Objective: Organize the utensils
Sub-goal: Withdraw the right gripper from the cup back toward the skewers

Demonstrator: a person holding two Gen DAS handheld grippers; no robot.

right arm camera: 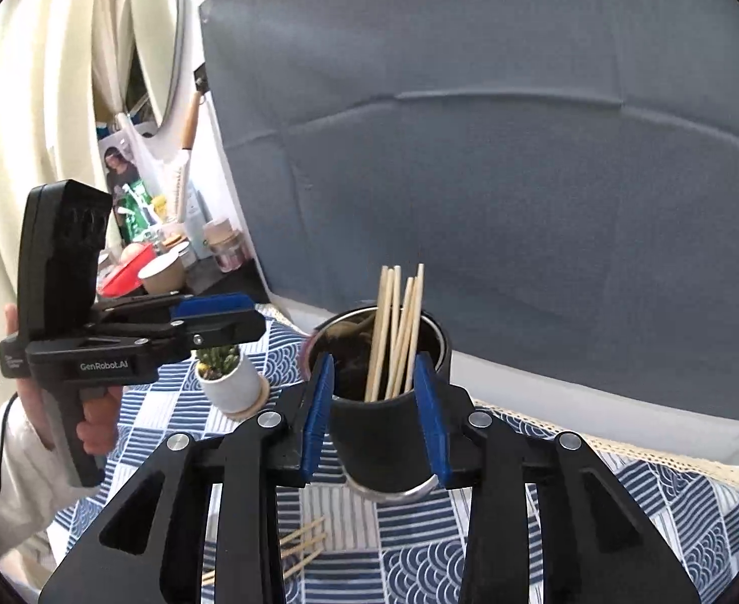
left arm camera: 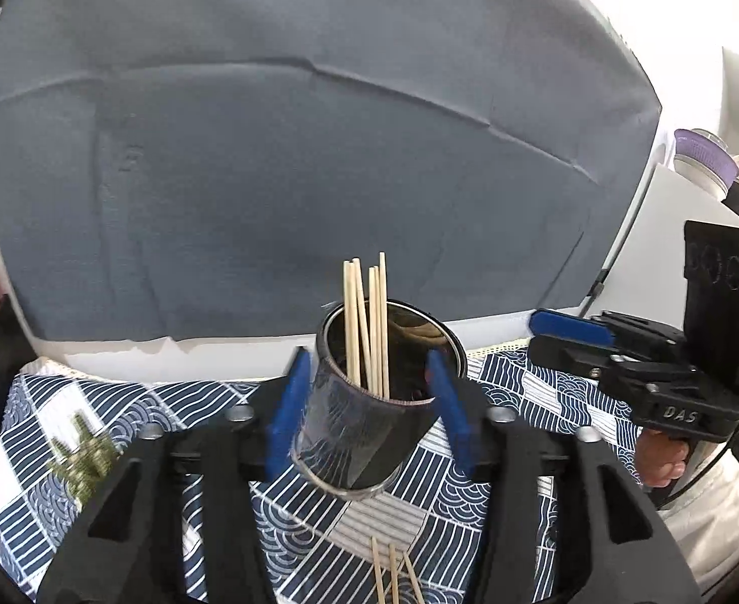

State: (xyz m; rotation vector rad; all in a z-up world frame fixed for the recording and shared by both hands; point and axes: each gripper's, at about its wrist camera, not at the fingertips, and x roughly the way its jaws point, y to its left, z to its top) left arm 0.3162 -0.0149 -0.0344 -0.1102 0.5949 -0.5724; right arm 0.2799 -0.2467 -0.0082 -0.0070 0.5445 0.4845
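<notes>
A dark cup (left arm camera: 364, 433) with a steel rim stands on the blue-and-white cloth, holding several wooden chopsticks (left arm camera: 364, 322). More chopsticks (left arm camera: 392, 574) lie loose on the cloth in front of it. My left gripper (left arm camera: 369, 392) is open, and the cup shows between its blue pads, just beyond the tips. In the right wrist view the same cup (right arm camera: 379, 433) and its chopsticks (right arm camera: 394, 322) sit framed by my open right gripper (right arm camera: 375, 402). Seen from the side, the left gripper (right arm camera: 213, 317) is well left of the cup and the right gripper (left arm camera: 571, 327) well right of it. Neither holds anything.
A small cactus in a white pot (right arm camera: 228, 377) stands left of the cup. A grey backdrop board (left arm camera: 319, 176) rises right behind the table. Jars and boxes (right arm camera: 168, 251) crowd a shelf at far left. Loose chopsticks (right arm camera: 299, 548) lie under my right gripper.
</notes>
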